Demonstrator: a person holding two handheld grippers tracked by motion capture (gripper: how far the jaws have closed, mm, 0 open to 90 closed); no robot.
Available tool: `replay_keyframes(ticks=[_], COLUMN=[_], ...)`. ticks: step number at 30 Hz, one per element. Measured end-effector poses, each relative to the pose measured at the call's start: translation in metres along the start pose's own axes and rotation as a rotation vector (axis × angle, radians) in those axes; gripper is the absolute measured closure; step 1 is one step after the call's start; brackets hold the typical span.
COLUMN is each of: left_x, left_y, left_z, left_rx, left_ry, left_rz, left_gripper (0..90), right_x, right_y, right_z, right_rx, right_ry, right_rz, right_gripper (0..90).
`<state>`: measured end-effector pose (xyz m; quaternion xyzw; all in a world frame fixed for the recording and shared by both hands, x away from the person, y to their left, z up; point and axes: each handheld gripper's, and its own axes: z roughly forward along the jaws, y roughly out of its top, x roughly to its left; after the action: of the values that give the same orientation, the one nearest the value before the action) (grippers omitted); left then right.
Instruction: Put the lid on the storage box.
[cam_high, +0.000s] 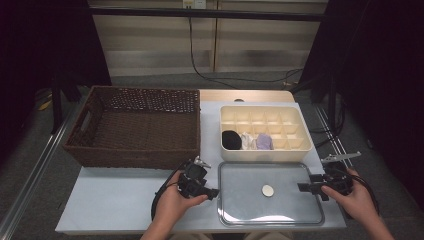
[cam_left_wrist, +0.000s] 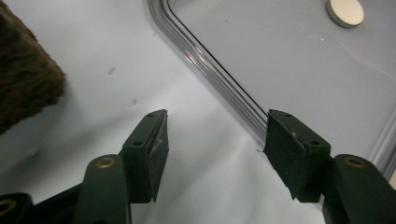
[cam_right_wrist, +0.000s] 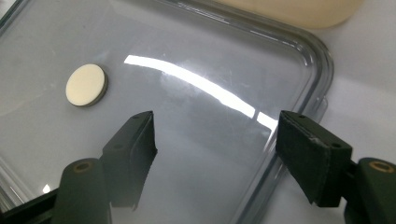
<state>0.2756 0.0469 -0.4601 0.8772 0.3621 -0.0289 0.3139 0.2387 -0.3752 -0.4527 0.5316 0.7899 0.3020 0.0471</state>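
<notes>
A clear flat lid (cam_high: 240, 205) lies on the white table near the front, with a round cream knob (cam_high: 268, 190) at its middle. My left gripper (cam_high: 214, 193) is open at the lid's left rim (cam_left_wrist: 219, 79), jaws either side of the edge, nothing held. My right gripper (cam_high: 303, 187) is open at the lid's right side, its jaws spread over the lid's rim (cam_right_wrist: 322, 70). The knob (cam_right_wrist: 86, 85) lies left of the right jaws, and the knob (cam_left_wrist: 344, 11) is at the top right of the left gripper view.
A brown wicker basket (cam_high: 85, 135) stands at the back left; its corner (cam_left_wrist: 23, 79) is close to my left gripper. A cream divided organiser (cam_high: 310, 142) sits behind the lid, holding a black item (cam_high: 231, 140), a white item (cam_high: 247, 140) and a purple item (cam_high: 264, 141).
</notes>
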Motion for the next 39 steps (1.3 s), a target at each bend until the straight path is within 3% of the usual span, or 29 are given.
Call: replay_keyframes(ticks=[4,13,23,39], left_x=[-0.001,-0.002,-0.005,-0.007], left_y=[0.002,0.005,0.009,0.011], left_z=[0.001,0.005,0.008,0.009], left_rx=[0.007,0.019,0.037,0.06], left_ry=[-0.016,-0.027,-0.038,-0.061], left_rz=[-0.022,-0.025,-0.065,-0.11], left_gripper=[41.3,41.5,43.4,47.0], right_x=[-0.003,-0.007,-0.01,-0.01], right_y=[-0.003,-0.009,-0.011,-0.014], right_z=[-0.002,-0.003,-0.005,-0.007], right_rx=[0.009,0.022,0.04,0.049], right_ry=[-0.004,-0.018,-0.011,0.002], right_rz=[0.034,0.057,0.101,0.152], right_gripper=[30.6,32.8,38.8,39.0])
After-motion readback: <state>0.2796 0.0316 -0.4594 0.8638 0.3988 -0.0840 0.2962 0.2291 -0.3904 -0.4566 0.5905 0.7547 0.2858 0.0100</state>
